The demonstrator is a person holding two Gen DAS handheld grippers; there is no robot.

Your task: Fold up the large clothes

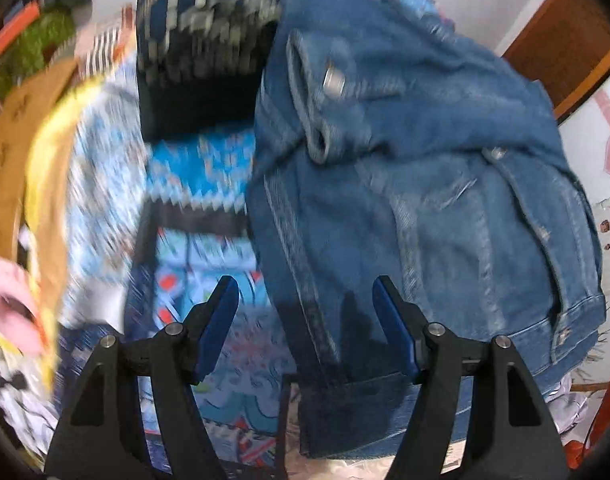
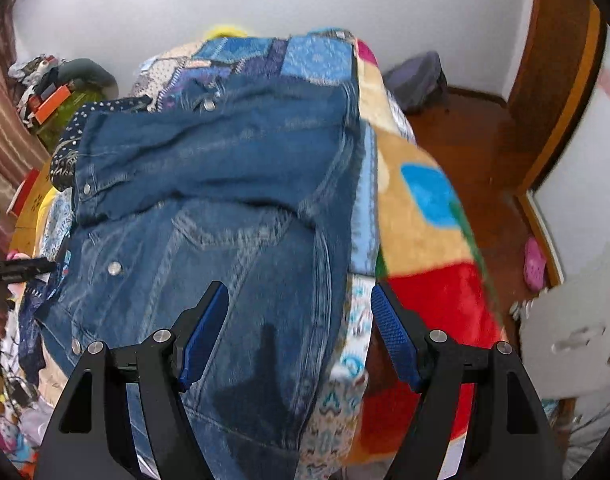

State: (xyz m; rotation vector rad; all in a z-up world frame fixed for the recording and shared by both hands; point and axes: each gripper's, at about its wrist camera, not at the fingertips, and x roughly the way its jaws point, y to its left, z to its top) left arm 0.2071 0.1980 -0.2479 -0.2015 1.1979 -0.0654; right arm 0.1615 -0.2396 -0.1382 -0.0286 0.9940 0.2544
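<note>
Left gripper [image 1: 305,328] and right gripper [image 2: 301,332] both gape empty over the denim jacket [image 2: 225,200]; I'd pinch matching hem corners evenly.

denim jacket [image 1: 405,200] fills bed; floor [image 2: 477,152] rt side free.

Blue denim jacket [image 2: 225,184]: coarse matt cloth, shiny metal snaps. Multicoloured blanket [image 2: 425,248]: fuzzy fleece. Brown wooden floor [image 2: 477,136]: glossy.
</note>
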